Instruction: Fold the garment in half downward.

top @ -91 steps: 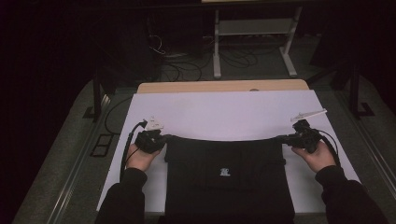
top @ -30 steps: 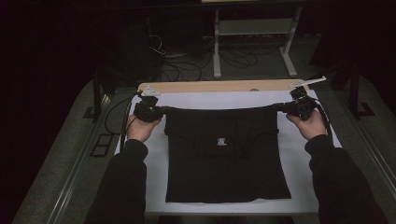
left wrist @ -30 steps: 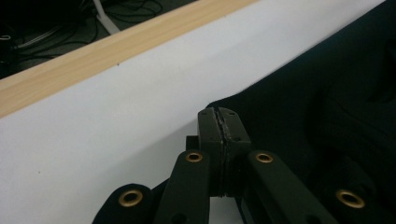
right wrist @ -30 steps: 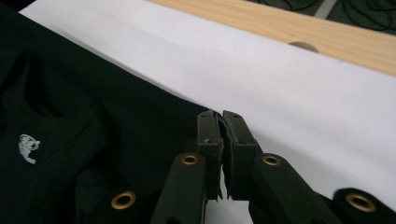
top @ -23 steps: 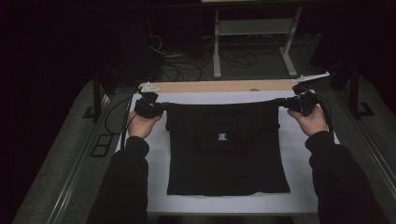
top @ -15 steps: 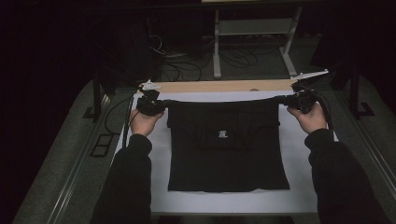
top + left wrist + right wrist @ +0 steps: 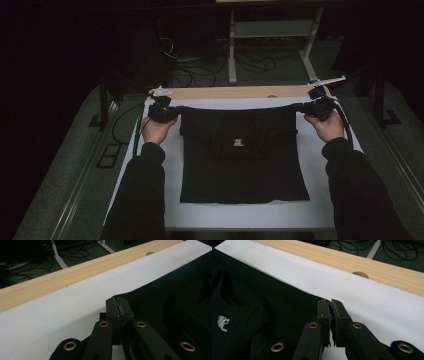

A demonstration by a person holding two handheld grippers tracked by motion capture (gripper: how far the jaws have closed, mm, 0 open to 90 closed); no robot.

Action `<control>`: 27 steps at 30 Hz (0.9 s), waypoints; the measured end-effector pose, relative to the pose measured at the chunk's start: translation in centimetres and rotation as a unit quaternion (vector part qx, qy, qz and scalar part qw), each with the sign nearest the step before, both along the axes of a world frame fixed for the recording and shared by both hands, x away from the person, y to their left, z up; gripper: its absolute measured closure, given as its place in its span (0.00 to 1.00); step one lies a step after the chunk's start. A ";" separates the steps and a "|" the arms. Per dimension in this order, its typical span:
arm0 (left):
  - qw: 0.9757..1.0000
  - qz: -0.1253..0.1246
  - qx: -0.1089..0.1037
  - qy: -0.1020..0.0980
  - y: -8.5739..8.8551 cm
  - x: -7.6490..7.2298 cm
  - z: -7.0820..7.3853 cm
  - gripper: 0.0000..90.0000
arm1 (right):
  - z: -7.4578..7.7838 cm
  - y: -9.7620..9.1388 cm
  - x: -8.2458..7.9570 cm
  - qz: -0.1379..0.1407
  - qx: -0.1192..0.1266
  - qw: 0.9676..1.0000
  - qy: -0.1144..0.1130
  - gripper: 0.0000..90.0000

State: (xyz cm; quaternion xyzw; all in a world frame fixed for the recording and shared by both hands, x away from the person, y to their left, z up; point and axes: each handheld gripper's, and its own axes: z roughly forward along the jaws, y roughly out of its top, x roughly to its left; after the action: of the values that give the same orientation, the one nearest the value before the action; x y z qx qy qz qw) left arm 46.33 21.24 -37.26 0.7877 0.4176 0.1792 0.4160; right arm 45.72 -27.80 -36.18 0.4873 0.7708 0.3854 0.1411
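A black T-shirt (image 7: pixel 243 155) with a small white logo (image 7: pixel 238 143) lies spread on the white sheet (image 7: pixel 250 212), its far edge pulled taut between my two hands. My left gripper (image 7: pixel 172 112) is shut on the shirt's far left corner; in the left gripper view the black cloth (image 7: pixel 175 297) runs into the closed jaws of the left gripper (image 7: pixel 118 306). My right gripper (image 7: pixel 306 107) is shut on the far right corner, and the right gripper view has the cloth (image 7: pixel 262 302) pinched between the jaws of the right gripper (image 7: pixel 329 307), with the logo (image 7: pixel 222 323) at left.
A strip of bare wooden tabletop (image 7: pixel 240 92) runs beyond the sheet, with a round hole (image 7: pixel 360 274) in it. Behind the table stand a white frame (image 7: pixel 272 30) and loose cables (image 7: pixel 255 62) on the floor. Dark floor flanks both sides.
Both hands have carried the shirt's edge away from the person toward the far side of the table, drawing the shirt out flat. In the last second the left hand eased slightly down.
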 end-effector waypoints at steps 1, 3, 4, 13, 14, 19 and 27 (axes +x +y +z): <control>1.000 0.001 0.000 0.002 0.0 0.1 -0.2 0.98 | -0.3 0.0 0.2 0.001 -0.001 1.000 0.002 0.94; 1.000 0.004 -0.002 0.006 -0.2 0.4 -0.7 0.98 | -0.7 0.0 0.6 0.000 -0.001 1.000 0.005 0.94; 1.000 0.004 0.000 0.008 -0.3 0.6 -0.9 0.98 | -0.9 0.0 0.8 0.000 0.000 1.000 0.008 0.94; 1.000 0.006 0.006 0.028 -0.5 1.4 -2.2 0.98 | -2.9 -0.2 2.1 -0.012 0.012 0.999 0.032 0.94; 0.999 0.006 0.007 0.030 -0.5 1.5 -2.4 0.98 | -3.0 -0.2 2.1 -0.015 0.018 0.999 0.035 0.94; 0.999 0.006 0.008 0.037 -0.6 1.7 -3.0 0.97 | -3.7 -0.2 2.6 -0.014 0.028 0.998 0.045 0.92; 0.999 -0.002 0.004 0.047 -0.8 1.8 -3.3 0.83 | -3.7 -0.9 2.4 -0.011 0.040 0.998 0.057 0.77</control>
State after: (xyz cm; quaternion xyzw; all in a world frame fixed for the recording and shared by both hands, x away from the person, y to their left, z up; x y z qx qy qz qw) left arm 48.08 20.43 -40.53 0.7976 0.4348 0.1431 0.3928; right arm 48.14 -28.73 -39.86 0.5220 0.7560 0.3865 0.0814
